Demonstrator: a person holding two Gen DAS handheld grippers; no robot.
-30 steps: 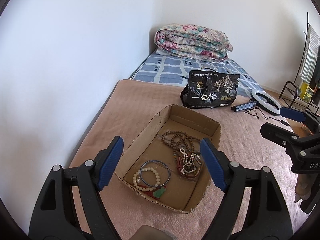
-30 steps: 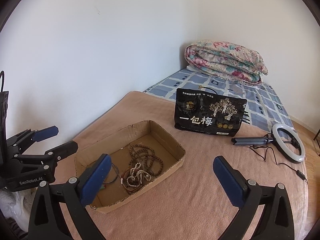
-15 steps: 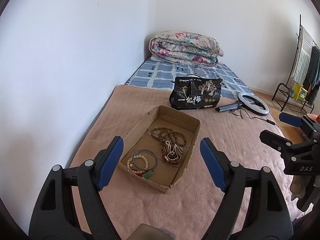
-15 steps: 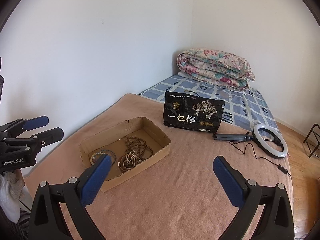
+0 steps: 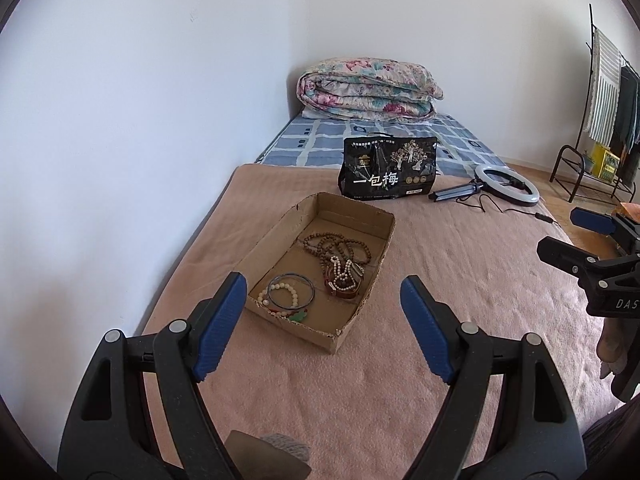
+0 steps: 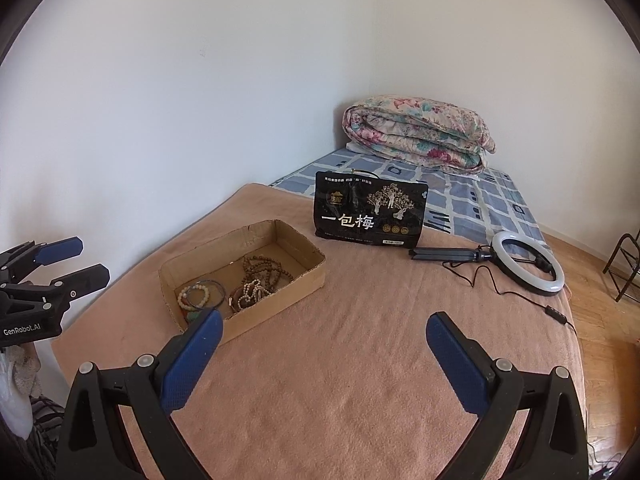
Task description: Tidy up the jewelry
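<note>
Jewelry heaped in box on bed, now farther off than a second ago. Left gripper and right gripper both released, pulled back, holding nothing. Probably finished, or resetting.

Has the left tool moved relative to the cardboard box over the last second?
Yes. The left tool has pulled back from the cardboard box, which looks smaller and farther beyond its fingers; both stay open.

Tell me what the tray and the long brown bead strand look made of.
Tray: corrugated cardboard, matte brown, with a ragged torn rim and creased walls. Long brown bead strand: probably wood or seed beads, dull brown and evenly round; too small to be sure.
</note>
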